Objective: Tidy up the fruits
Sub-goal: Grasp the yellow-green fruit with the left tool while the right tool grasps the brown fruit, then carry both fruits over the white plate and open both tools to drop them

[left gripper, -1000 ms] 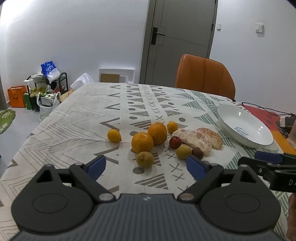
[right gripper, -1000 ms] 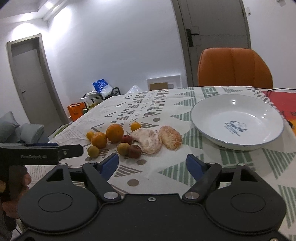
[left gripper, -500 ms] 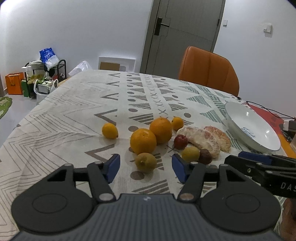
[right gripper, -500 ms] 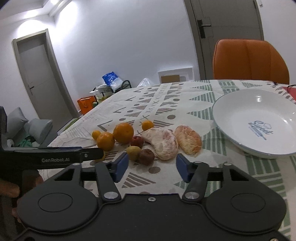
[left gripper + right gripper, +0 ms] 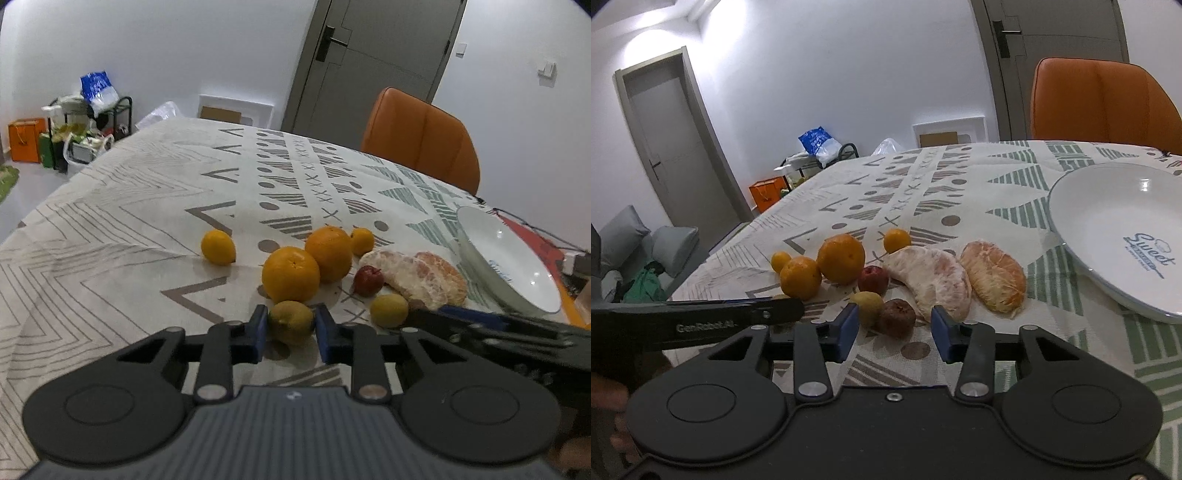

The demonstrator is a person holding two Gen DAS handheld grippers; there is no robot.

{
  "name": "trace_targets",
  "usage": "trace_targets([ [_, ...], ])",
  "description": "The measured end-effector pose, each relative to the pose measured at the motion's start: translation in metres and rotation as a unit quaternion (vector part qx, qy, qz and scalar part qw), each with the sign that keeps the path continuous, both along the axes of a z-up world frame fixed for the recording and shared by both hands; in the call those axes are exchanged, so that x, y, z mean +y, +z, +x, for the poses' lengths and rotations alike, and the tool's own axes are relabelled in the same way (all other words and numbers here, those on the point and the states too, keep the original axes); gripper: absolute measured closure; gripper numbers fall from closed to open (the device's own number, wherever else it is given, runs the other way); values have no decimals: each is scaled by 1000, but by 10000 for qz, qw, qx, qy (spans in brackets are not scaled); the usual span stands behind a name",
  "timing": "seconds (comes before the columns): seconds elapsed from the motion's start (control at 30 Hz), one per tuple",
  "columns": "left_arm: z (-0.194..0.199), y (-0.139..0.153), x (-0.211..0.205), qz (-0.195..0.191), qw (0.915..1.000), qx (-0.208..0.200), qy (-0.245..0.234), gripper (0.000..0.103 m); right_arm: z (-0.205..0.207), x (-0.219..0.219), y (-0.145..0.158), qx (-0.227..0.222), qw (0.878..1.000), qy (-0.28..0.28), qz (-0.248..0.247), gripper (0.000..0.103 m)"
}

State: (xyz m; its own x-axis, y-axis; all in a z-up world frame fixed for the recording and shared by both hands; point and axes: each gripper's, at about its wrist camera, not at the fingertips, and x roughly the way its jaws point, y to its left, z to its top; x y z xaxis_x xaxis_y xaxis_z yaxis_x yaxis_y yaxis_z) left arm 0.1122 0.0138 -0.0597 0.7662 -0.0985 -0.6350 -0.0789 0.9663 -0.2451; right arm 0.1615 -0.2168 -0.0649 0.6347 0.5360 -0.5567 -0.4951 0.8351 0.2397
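Observation:
On the patterned tablecloth (image 5: 122,229) lies a cluster of fruit: two big oranges (image 5: 290,274), small yellow-orange fruits (image 5: 218,246), a red fruit (image 5: 368,280), two peeled citrus segments (image 5: 929,282) and small yellow-green fruits. My left gripper (image 5: 290,326) is shut on the nearest yellow-green fruit (image 5: 290,319), which rests on the cloth. In the right wrist view my right gripper (image 5: 894,329) straddles a dark brown-red fruit (image 5: 897,317). Its jaws are closing and its pads stand off the fruit. Another yellow-green fruit (image 5: 866,302) sits just by its left pad.
A white plate (image 5: 1108,206) printed "Sweet" stands right of the fruit, with an orange chair (image 5: 421,140) behind the table. The left gripper's black arm (image 5: 701,321) crosses the right wrist view at the left. Bags and a rack (image 5: 74,122) stand on the floor beyond.
Both grippers came forward and lower toward the fruit. The left jaws went from wide to closed on the yellow-green fruit. The right jaws narrowed around the dark fruit.

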Motion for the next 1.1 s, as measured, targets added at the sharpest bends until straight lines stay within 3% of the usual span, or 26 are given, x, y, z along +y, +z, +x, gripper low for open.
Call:
trace_targets([
  [0.13, -2, 2, 0, -21, 10000, -21, 5, 77, 0, 11, -6, -9, 9997, 144, -205, 82],
  [1.1, 2, 27, -72, 408, 9968, -347, -593, 77, -22, -68, 16, -449, 9966, -547, 422, 83],
])
